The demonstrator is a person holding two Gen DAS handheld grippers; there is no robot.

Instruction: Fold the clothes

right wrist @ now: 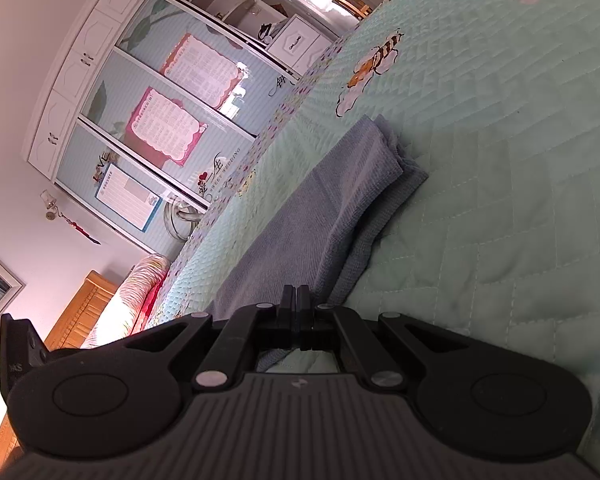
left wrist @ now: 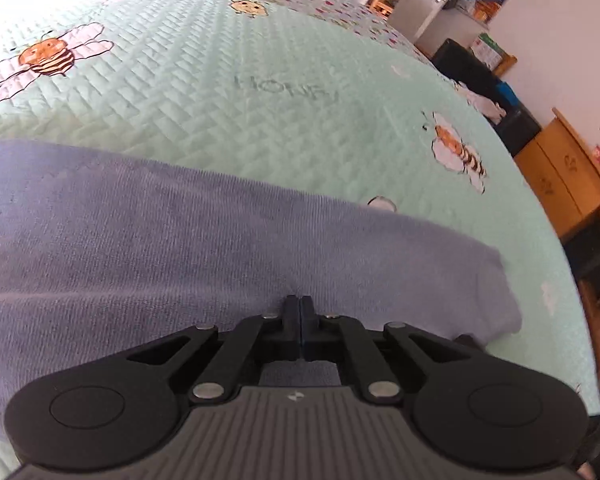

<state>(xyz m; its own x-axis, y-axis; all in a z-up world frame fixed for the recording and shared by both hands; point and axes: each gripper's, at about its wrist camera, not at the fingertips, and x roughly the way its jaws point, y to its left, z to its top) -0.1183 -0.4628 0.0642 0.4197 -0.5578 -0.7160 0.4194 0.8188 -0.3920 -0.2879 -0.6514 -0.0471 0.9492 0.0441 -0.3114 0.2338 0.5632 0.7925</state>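
Note:
A blue-grey knit garment (left wrist: 188, 248) lies folded in a long band across the mint quilted bedspread (left wrist: 228, 80). My left gripper (left wrist: 300, 303) is low over the garment, its jaws pressed together with a small pucker of the cloth at the tips. In the right wrist view the same garment (right wrist: 332, 200) runs away from me, with layered folded edges at its far end. My right gripper (right wrist: 296, 294) is shut at the garment's near end, with cloth showing under and behind the fingers.
The bedspread (right wrist: 520, 160) has bee prints and falls away at its right edge in the left wrist view. Wooden cabinets (left wrist: 560, 172) and dark boxes (left wrist: 472, 68) stand beyond that edge. A white wardrobe with posters (right wrist: 164, 120) and a wooden headboard (right wrist: 80, 312) lie past the far side.

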